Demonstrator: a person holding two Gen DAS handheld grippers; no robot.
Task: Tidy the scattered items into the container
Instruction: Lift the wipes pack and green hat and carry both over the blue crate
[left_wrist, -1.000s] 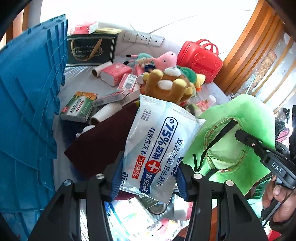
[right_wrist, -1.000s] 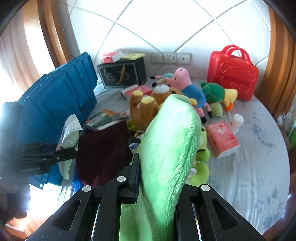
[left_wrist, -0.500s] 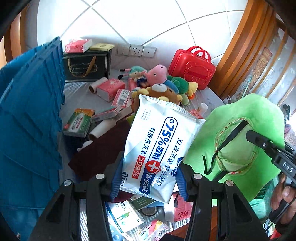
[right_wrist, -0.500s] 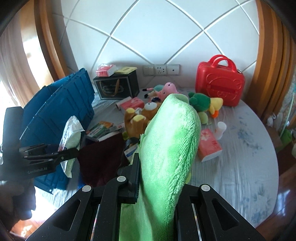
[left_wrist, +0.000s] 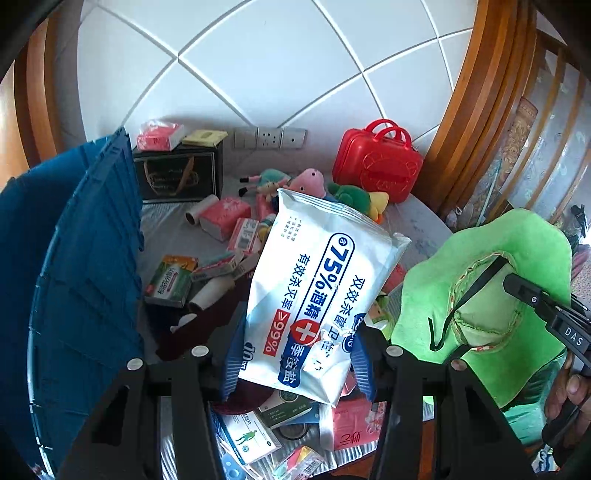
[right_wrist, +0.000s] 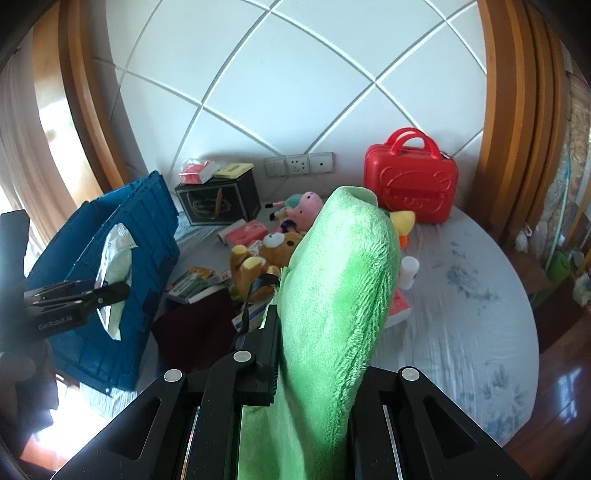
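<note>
Carrying both loads to the blue crate (right_wrist: 110, 266) looks like the step in hand, and doing it well means keeping each grip firm until the item hangs over the crate's opening, then letting go one side at a time so nothing slides off onto the table. The left gripper (left_wrist: 295, 354) has its blue pads (left_wrist: 232, 358) pressed against the lower edges of the wipes packet (left_wrist: 317, 295), which fills the centre of the left wrist view. It is a flat white pouch with blue print and a red cross, limp and glossy, so I judge it could slip if the squeeze relaxes. The right gripper (right_wrist: 314, 354) is clamped on the green plush hat (right_wrist: 340, 295), a fuzzy bright-green piece with a black strap, standing up through the middle of the right wrist view. The crate sits at the left of both views, its open side hard to make out. Many items are yet to be gathered, among them the brown bear (right_wrist: 266, 254) and the pink tissue pack (left_wrist: 225, 218)
</note>
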